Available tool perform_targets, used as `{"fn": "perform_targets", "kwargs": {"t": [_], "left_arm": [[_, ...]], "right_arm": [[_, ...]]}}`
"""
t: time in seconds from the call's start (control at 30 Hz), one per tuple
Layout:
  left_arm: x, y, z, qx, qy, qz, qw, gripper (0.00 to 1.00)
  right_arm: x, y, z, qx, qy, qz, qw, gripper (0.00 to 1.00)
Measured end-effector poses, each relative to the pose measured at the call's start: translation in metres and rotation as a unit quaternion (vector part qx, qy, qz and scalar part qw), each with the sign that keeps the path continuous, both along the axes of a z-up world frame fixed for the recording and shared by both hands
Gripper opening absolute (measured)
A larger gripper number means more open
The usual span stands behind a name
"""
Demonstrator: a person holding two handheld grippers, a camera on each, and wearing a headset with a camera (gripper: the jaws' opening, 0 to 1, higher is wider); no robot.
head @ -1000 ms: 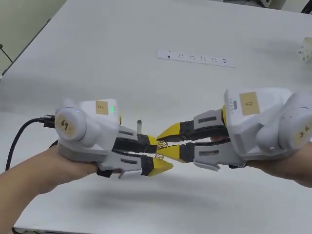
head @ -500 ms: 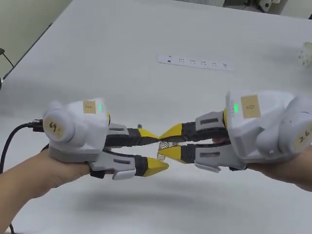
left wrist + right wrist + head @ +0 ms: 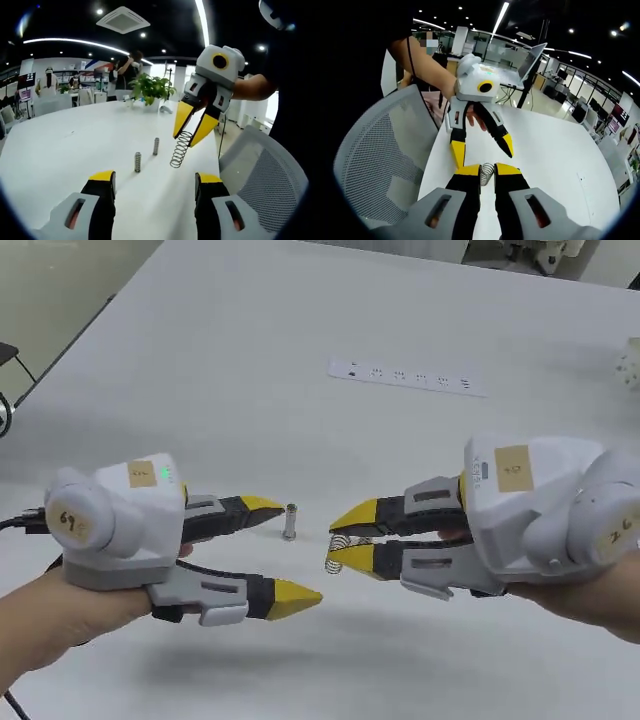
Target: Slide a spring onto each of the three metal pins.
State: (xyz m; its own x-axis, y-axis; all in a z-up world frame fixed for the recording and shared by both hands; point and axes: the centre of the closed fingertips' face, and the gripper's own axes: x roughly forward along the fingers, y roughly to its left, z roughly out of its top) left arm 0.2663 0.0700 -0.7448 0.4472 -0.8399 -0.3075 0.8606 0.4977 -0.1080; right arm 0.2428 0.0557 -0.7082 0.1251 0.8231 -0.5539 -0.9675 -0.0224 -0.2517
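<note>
Two hand-held grippers face each other tip to tip over a white surface (image 3: 250, 360). The left hand-held gripper (image 3: 283, 548) is released: its yellow-tipped jaws stand wide apart and hold nothing. The right hand-held gripper (image 3: 343, 540) is clenched on a small coil spring (image 3: 179, 150), pinched by its upper coils. The rest of the spring hangs free at a slant below the tips.

A short upright metal pin (image 3: 290, 522) stands on the surface between the two sets of tips, just ahead of the left hand-held gripper's upper jaw. In the left gripper view, a nearer pin (image 3: 137, 162) and a farther pin (image 3: 156, 146) stand ahead of the open jaws. The spring hangs just beyond them. Both pins look ribbed, as if they already carry springs, but they are too small to be sure.

The step in hand seems to be threading this spring over a pin. It would go best if the spring were turned upright and its free bottom coil centred above the pin top. It should then go down straight with the grip kept high, so the pinched coils do not block the pin.

A white power strip (image 3: 405, 377) lies well beyond both grippers. The room is an open office with ceiling lights, a potted plant (image 3: 152, 87), a mesh chair (image 3: 380, 150) and distant people.
</note>
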Motion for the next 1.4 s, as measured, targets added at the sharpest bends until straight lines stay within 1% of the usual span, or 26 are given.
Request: {"fn": "perform_targets", "kwargs": {"t": [0.07, 0.23, 0.37, 0.4, 0.43, 0.5, 0.63, 0.73, 0.87, 0.93, 1.0, 1.13, 1.3, 1.4], "left_arm": [[0.002, 0.009, 0.001, -0.005, 0.000, 0.017, 0.9999, 0.64], [0.004, 0.022, 0.001, -0.004, -0.004, 0.036, 0.9993, 0.73], [0.005, 0.033, -0.003, -0.005, 0.000, 0.055, 0.9985, 0.80], [0.005, 0.035, -0.003, -0.004, -0.001, 0.061, 0.9981, 0.83], [0.008, 0.040, -0.004, -0.002, -0.010, 0.074, 0.9972, 0.89], [0.009, 0.044, -0.004, -0.006, -0.011, 0.087, 0.9962, 0.98], [0.007, 0.053, -0.009, -0.002, -0.010, 0.095, 0.9954, 0.98], [0.004, 0.058, -0.011, -0.001, -0.009, 0.099, 0.9951, 0.98], [0.003, 0.065, -0.011, -0.004, -0.013, 0.111, 0.9937, 0.98], [0.002, 0.067, -0.011, -0.007, -0.010, 0.115, 0.9933, 0.99], [0.001, 0.069, -0.013, -0.006, -0.011, 0.118, 0.9929, 0.99], [-0.001, 0.073, -0.016, -0.006, -0.007, 0.125, 0.9922, 0.99], [-0.002, 0.077, -0.017, -0.007, -0.005, 0.130, 0.9915, 0.99], [-0.003, 0.079, -0.017, -0.010, -0.003, 0.130, 0.9914, 0.99]], "right_arm": [[0.000, 0.000, -0.001, -0.002, -0.001, 0.000, 1.0000, 0.07], [0.003, -0.001, -0.003, -0.003, -0.003, -0.007, 1.0000, 0.07], [0.005, -0.001, -0.004, -0.002, -0.003, -0.012, 0.9999, 0.07], [0.006, -0.001, -0.004, -0.002, -0.003, -0.013, 0.9999, 0.07], [0.006, -0.001, -0.004, -0.002, -0.004, -0.014, 0.9999, 0.07], [0.007, -0.001, -0.004, -0.003, -0.004, -0.015, 0.9999, 0.07], [0.010, -0.001, -0.006, -0.004, -0.005, -0.019, 0.9998, 0.07], [0.011, 0.001, -0.007, -0.004, -0.005, -0.020, 0.9998, 0.07], [0.015, 0.004, -0.011, -0.003, -0.004, -0.026, 0.9996, 0.07], [0.017, 0.005, -0.013, -0.002, -0.002, -0.029, 0.9996, 0.07], [0.018, 0.007, -0.017, -0.004, -0.001, -0.031, 0.9995, 0.07], [0.021, 0.012, -0.023, -0.007, 0.000, -0.032, 0.9995, 0.07], [0.023, 0.021, -0.027, -0.008, 0.004, -0.028, 0.9996, 0.07], [0.027, 0.026, -0.027, -0.009, 0.001, -0.027, 0.9996, 0.07]]}}
